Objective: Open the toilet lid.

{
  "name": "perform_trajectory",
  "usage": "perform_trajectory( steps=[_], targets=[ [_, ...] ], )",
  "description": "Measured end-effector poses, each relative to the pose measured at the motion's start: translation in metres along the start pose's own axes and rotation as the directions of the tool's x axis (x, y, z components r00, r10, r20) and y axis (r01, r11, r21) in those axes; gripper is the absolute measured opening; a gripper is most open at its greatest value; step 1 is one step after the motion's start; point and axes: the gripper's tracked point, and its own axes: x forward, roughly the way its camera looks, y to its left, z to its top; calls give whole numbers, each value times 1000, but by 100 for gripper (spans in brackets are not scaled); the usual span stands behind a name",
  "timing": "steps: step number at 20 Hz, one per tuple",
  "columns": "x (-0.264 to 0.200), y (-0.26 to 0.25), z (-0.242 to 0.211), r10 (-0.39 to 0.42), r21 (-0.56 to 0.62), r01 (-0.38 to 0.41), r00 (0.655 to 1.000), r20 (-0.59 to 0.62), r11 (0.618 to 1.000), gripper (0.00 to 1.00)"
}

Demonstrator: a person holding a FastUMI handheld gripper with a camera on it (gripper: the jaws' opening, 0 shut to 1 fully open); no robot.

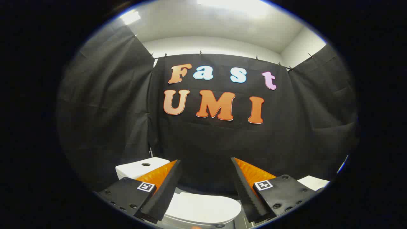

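The tool (206,165) is held released, its 2 fingers spread wide with nothing between them. The toilet lid (203,208) is seen closed, low between and below the fingers, with the tank (140,167) beyond the left finger. The approach step seems to be in hand (no contact is made yet). Next, the tool should be lowered to the lid's front edge.

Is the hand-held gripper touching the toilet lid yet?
Cannot tell. In the gripper view the hand-held gripper is open, its fingers spread above the closed toilet lid. They overlap it in the image, but no contact or gap shows plainly.
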Motion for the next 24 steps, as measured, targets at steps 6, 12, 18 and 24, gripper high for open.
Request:
perform_trajectory(
  steps=[6,12,18,24],
  targets=[
    [1,-2,-2,-6,4,6,1000,-14,1000,98],
    [-2,-4,2,-18,3,18,1000,-10,1000,98],
    [-3,-3,6,-16,2,16,1000,0,1000,98],
    [-2,-7,5,-21,-1,21,1000,-3,1000,98]
  ],
)
